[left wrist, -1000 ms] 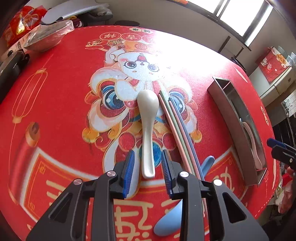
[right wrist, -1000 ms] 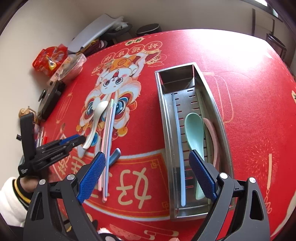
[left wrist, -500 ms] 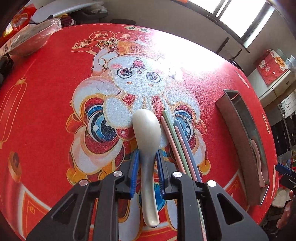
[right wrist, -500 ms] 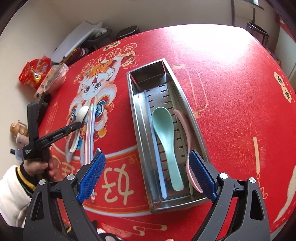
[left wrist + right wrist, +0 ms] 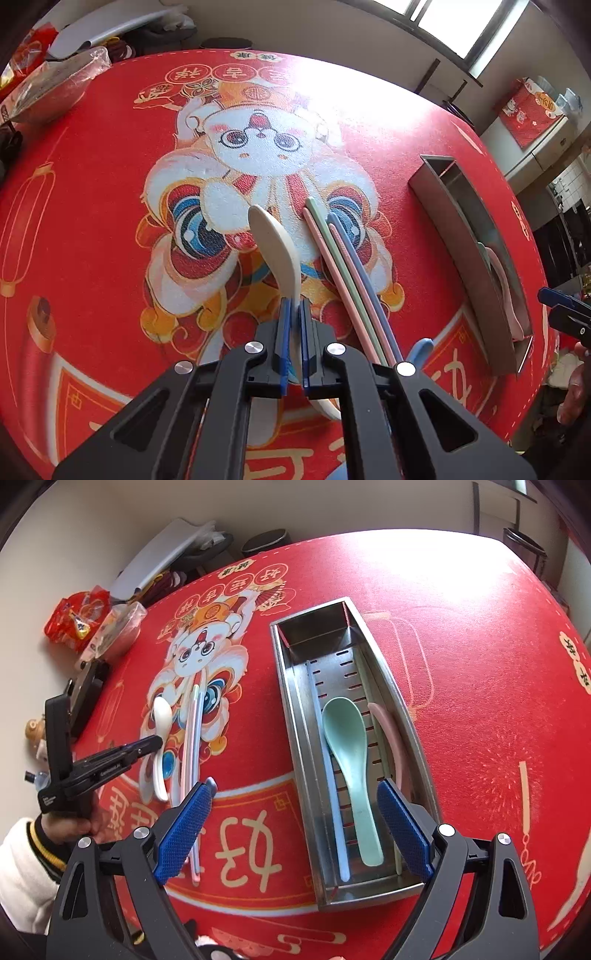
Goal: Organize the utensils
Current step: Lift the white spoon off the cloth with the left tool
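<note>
Nearest, the left gripper (image 5: 294,314) has its jaws clamped on the handle of the white spoon (image 5: 275,245), whose bowl tilts up off the red desk (image 5: 92,177), so the pick-up step looks in hand. Just beside it lie the chopsticks (image 5: 347,273). Further right, the right gripper (image 5: 295,819) hangs with jaws wide apart over the steel tray (image 5: 291,716) holding the green spoon (image 5: 349,753); next the white spoon likely needs carrying there.

White spoon (image 5: 275,251), seemingly tilted, lifted.
</note>
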The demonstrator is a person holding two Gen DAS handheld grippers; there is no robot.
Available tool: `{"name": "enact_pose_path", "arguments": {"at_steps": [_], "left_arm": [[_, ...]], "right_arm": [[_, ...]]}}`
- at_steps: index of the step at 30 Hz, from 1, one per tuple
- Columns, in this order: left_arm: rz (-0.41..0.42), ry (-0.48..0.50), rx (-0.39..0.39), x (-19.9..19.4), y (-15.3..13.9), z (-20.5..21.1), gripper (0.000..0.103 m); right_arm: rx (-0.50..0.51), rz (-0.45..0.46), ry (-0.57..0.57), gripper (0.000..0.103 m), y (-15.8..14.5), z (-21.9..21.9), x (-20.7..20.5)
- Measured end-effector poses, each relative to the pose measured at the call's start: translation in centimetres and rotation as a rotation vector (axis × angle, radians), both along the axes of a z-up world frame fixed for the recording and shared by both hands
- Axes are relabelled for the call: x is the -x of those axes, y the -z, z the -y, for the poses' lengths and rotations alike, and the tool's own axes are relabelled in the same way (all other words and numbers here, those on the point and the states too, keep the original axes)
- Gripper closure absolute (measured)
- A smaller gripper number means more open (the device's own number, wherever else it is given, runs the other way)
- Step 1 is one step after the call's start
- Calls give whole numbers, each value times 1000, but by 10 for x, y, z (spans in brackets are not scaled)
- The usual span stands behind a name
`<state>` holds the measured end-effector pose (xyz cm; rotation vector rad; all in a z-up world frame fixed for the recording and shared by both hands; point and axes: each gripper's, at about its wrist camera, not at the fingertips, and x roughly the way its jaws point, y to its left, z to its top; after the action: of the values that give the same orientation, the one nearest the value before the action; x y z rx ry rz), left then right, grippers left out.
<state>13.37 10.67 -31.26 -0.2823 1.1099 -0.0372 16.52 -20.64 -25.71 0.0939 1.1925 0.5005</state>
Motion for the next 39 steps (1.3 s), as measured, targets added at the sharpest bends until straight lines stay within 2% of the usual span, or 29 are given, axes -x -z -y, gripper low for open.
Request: {"name": "enact_pose_path", "arguments": {"at_steps": [7,10,14,16,18,28,33,39], "left_arm": [[-1,19,15,3,-2,11,96],[-7,6,3,3,0,11,92],[-10,-3,35,5,0,9,82],[-7,3,57,6,0,11,81],[-11,1,45,6,0,13,79],[-56,-34,165,10,13,8,79],[-59,-43,182,14,19,11,88],[-25,-49,152,20,14,12,90]], "right_arm": [[-1,1,-6,15,-1,1,2],[-4,-2,2,15,-1,5,2],[-6,-1,8,15,-2,8,2],[-7,0,11,15,-2,10,3],[-8,0,14,15,-2,11,3],[-10,3,18,15,-4,13,3],[-16,-2,16,15,-3,14,3],[-23,-9,17,15,-2,13,4]]}}
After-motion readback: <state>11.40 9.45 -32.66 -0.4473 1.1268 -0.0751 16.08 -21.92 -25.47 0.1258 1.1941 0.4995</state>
